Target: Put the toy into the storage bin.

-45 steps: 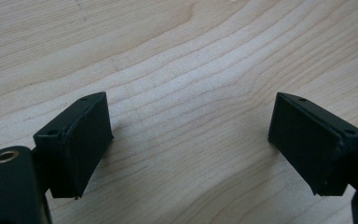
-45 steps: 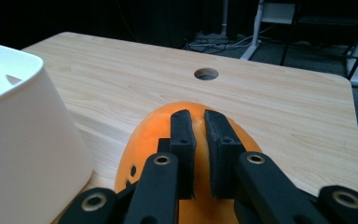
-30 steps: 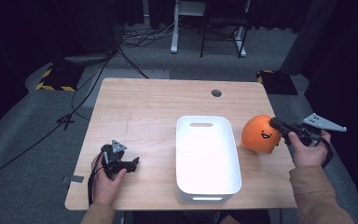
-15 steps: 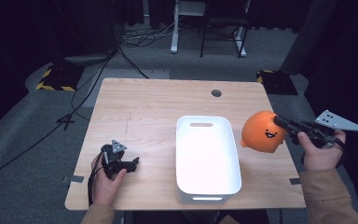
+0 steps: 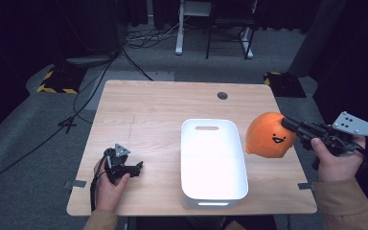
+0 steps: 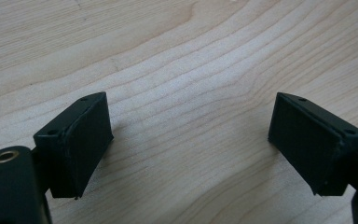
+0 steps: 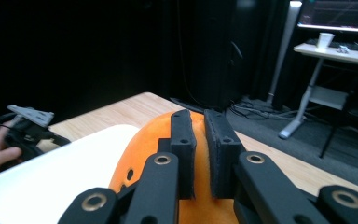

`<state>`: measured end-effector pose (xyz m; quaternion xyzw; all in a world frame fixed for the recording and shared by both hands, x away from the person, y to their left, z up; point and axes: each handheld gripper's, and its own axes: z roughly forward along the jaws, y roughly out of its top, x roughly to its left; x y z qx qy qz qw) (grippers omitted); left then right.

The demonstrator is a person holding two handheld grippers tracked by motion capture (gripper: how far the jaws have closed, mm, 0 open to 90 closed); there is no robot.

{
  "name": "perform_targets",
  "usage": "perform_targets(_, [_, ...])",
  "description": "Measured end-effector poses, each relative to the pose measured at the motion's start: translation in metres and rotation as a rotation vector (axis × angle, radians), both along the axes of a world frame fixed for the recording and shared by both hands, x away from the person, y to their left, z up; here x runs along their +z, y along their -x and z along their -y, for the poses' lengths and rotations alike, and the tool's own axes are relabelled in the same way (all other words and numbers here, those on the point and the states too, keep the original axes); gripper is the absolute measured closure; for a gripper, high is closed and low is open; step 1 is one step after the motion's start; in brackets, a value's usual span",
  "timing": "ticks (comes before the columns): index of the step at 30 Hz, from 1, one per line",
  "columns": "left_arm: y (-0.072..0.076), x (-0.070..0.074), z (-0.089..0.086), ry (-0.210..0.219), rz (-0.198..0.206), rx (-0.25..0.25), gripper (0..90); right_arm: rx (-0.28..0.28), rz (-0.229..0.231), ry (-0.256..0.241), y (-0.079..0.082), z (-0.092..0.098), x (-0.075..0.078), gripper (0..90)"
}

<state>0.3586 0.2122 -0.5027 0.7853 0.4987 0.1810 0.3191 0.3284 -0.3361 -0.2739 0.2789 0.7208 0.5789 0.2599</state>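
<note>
An orange plush toy (image 5: 269, 135) with a smiling face hangs in the air just right of the white tub (image 5: 212, 160). My right gripper (image 5: 285, 122) is shut on the top of it, pinching a fold of the orange toy (image 7: 144, 158) between its jaws. In the right gripper view my right gripper (image 7: 199, 140) points over the tub (image 7: 70, 172). My left gripper (image 5: 135, 167) rests low over the wooden table (image 5: 148, 115) at the near left, held by a hand. In the left gripper view my left gripper (image 6: 189, 140) stands wide open above bare wood.
The tub is empty and stands at the table's near middle. A round cable hole (image 5: 222, 95) sits at the far right of the table. Beyond the far edge are cables, a desk leg (image 5: 178, 28) and chair legs on a dark floor.
My right gripper has lifted the orange toy off the table and carried it slightly up and toward the tub. The left gripper has stayed put.
</note>
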Motion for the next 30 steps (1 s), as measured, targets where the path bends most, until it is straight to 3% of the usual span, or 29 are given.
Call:
perform_targets(13, [-0.001,0.000,0.001,-0.001,0.001,0.000,13.4,0.153,0.038,0.000,0.033,-0.041,0.026,83.0])
perform_targets(30, [-0.001,0.000,0.001,0.000,0.000,-0.001,13.4,0.282,0.028,0.012,0.053,-0.078,0.024,82.9])
